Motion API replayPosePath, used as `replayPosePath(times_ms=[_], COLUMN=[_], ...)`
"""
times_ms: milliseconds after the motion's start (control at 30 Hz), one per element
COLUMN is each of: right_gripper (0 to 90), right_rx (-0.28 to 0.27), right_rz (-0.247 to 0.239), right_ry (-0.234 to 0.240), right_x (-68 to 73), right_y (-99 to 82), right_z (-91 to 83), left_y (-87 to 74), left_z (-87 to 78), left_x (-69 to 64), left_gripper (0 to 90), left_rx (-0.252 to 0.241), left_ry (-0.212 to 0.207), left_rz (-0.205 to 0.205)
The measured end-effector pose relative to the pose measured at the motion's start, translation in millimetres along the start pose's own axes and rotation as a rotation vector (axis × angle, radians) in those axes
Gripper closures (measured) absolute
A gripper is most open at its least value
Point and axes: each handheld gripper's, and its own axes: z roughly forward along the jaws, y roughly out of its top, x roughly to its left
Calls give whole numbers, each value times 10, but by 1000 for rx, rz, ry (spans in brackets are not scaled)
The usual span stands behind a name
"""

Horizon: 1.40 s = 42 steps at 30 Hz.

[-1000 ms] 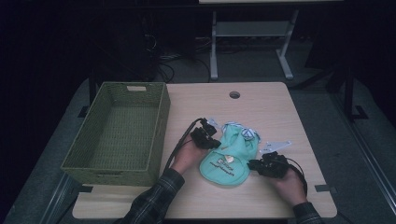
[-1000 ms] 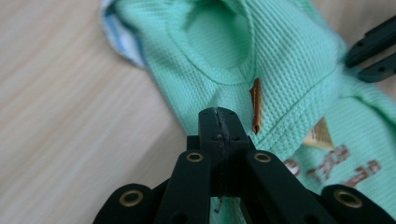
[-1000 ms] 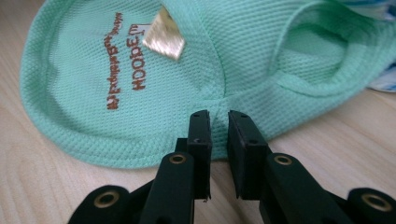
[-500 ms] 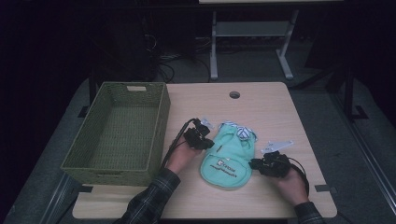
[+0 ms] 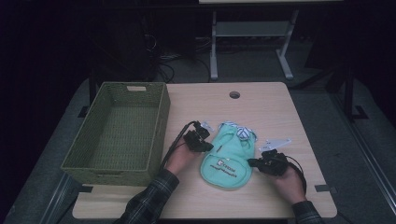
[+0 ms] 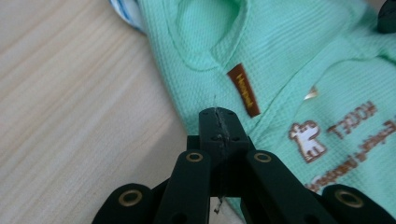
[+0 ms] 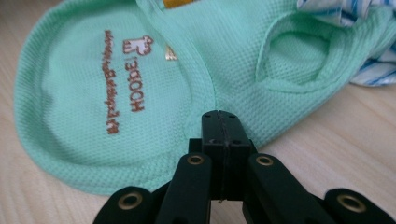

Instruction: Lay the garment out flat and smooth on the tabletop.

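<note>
- Where the light wood table (image 5: 261,109) stands, the room behind is dark, with a white frame stand (image 5: 250,42) and loose cables on the floor beyond the far edge.
- Along the table's left side sits an empty green wicker basket (image 5: 116,133); a round cable hole (image 5: 234,95) lies near the far edge, and the wood is bare between the hole and the garment.
- Lying flat in front of the person, right of the basket, is a mint-green garment (image 5: 229,156) with brown lettering, striped fabric (image 5: 243,133) at its far end and a white tag (image 5: 276,142) just beside it.
- At the garment's left edge, the left gripper (image 6: 218,119) has its jaws pressed together on the hem.
- At the right edge, the right gripper (image 7: 220,122) is likewise closed, pinching the hem.
- Compared with a second ago, the left gripper has moved outward and the garment lies spread flatter and straighter.
</note>
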Motion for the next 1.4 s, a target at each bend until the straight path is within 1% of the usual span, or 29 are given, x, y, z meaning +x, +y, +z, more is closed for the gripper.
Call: replayPosePath(times_ms=[67,167,233,267,367,400,433,533,567,600,633,667,700,767,800,833,867,900,933,967,1000,1033,1067,1200,1233,1300,1333,1367,1400], right_gripper=[898,899,898,899,898,898,898,898,898,899,899,899,899,899,899,899,899,899,899,899,899,899,899,899,899,899,898,898,899], right_rx=[9,18,14,17,18,17,17,18,18,15,15,14,14,12,12,12,14,12,12,5,5,3,3,-3,-3,-9,-5,-5,-8], right_rz=[-2,-4,-1,0,-1,6,3,7,7,6,6,6,8,4,4,3,9,12,12,16,16,22,22,17,18,11,15,15,6], right_ry=[-6,-10,-7,-13,-18,-21,-24,-33,-33,-41,-41,-44,-47,-47,-47,-49,-49,-46,-46,-49,-49,-50,-50,-49,-51,-49,-48,-48,-48], right_x=[-11,-22,-36,-43,-58,-70,-81,-118,-118,-149,-149,-180,-191,-218,-218,-241,-254,-270,-270,-299,-299,-328,-328,-377,-392,-405,-401,-401,-409], right_y=[-7,-14,-20,-20,-22,-19,-16,-1,-1,13,13,28,37,57,57,79,90,101,101,126,126,155,155,216,243,265,276,276,292], right_z=[16,25,29,25,21,20,21,26,26,35,35,45,50,66,66,82,88,99,99,124,124,149,149,202,227,253,259,259,275], left_y=[-25,-30,-41,-58,-80,-109,-109,-154,-154,-180,-180,-204,-204,-234,-234,-243,-253,-258,-258,-267,-267,-281,-281,-286,-281,-271,-263,-263,-255], left_z=[38,33,28,15,5,-5,-5,-43,-43,-61,-61,-74,-74,-78,-78,-81,-82,-87,-87,-86,-86,-81,-81,-71,-54,-33,-27,-27,-18], left_x=[10,11,2,-12,-44,-84,-84,-166,-166,-211,-211,-252,-252,-323,-323,-335,-380,-392,-392,-439,-439,-490,-490,-605,-666,-732,-763,-763,-796], left_gripper=[897,897,897,897,897,897,897,897,897,897,897,897,897,897,897,897,897,897,897,897,897,897,897,897,897,897,897,897,897], left_rx=[7,7,8,14,11,6,6,25,25,30,30,34,34,24,24,25,23,29,29,27,27,18,18,24,21,21,26,26,27], left_ry=[-2,-3,-7,-15,-23,-32,-32,-38,-38,-46,-46,-52,-52,-66,-66,-70,-79,-80,-80,-91,-91,-106,-106,-138,-161,-183,-190,-190,-196], left_rz=[-11,-11,-14,-12,-20,-26,-26,0,0,5,5,15,15,9,9,17,13,26,26,23,23,20,20,37,46,57,68,68,74])
